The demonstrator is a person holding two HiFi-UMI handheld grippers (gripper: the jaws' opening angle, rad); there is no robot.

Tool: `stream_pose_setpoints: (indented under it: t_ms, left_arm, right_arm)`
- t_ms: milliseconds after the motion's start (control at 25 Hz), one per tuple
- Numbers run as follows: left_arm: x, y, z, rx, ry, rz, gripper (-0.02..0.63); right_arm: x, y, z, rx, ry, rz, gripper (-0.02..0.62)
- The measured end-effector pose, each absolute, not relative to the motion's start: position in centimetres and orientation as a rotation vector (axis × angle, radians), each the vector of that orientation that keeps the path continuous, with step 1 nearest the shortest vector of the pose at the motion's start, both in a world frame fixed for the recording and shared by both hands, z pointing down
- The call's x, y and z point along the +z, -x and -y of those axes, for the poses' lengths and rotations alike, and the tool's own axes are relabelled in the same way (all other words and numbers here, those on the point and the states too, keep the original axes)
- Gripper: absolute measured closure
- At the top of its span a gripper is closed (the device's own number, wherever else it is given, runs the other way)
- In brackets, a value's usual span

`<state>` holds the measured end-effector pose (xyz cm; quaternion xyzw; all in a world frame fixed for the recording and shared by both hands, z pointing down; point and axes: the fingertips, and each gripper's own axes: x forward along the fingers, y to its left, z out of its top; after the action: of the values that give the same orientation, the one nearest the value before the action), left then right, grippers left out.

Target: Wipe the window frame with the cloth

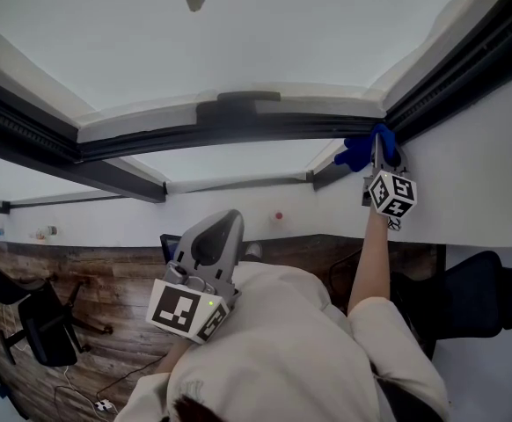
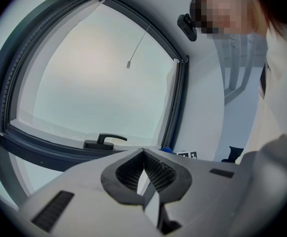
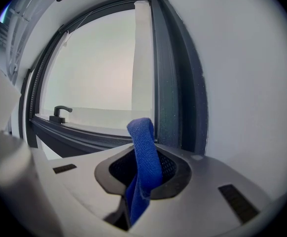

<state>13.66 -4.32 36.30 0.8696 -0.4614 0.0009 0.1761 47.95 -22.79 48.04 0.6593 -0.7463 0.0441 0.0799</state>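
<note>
Our right gripper [image 1: 377, 148] is raised to the corner of the window frame [image 1: 238, 134], where the dark bar meets the white wall [image 1: 476, 174]. Its fingers are clamped on the blue cloth [image 1: 357, 152], which bunches at that corner. In the right gripper view the cloth [image 3: 143, 152] rises as a folded strip from between the fingers of the gripper [image 3: 142, 174]. Its rounded end stands in front of the frame's dark upright [image 3: 170, 98]. We cannot tell whether the cloth touches the frame.

Our left gripper [image 1: 223, 227] is held low, near our body and well apart from the cloth. In its own view the fingers of this gripper [image 2: 144, 174] sit together with nothing between them. Beyond them we see the frame [image 2: 175, 102], a dark handle [image 2: 104, 141] on its lower bar and a thin cord [image 2: 128, 63] hanging before the pale glass. The right gripper view shows the same handle [image 3: 59, 113] at the left. Below us lie a wooden floor [image 1: 106, 323] and a dark chair [image 1: 40, 323].
</note>
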Motion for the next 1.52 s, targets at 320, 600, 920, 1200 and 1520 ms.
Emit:
stream_pose_setpoints:
  t_ms: [320, 600, 920, 1200, 1520]
  left_arm:
    - [36.4, -12.9, 3.9, 0.001, -2.445, 1.325, 0.597]
    - [36.0, -9.9, 4.6, -0.037, -2.392, 1.428, 0.597]
    - [35.8, -3.5, 5.4, -0.033, -2.277, 1.648, 0.597]
    - [35.9, -0.7, 5.4, -0.031, -2.212, 1.746, 0.597]
    - [36.0, -1.7, 5.6, -0.043, -2.232, 1.708, 0.597]
  right_arm:
    - [48.1, -48.0, 22.7, 0.188, -2.038, 2.247, 0.539]
    - [47.9, -48.1, 22.9, 0.232, -2.047, 2.234, 0.540]
    - [47.8, -47.5, 23.2, 0.173, -1.949, 2.177, 0.543]
    - [47.8, -47.4, 23.3, 0.135, -1.902, 2.160, 0.543]
    - [47.5, -47.5, 23.2, 0.205, -1.970, 2.154, 0.543]
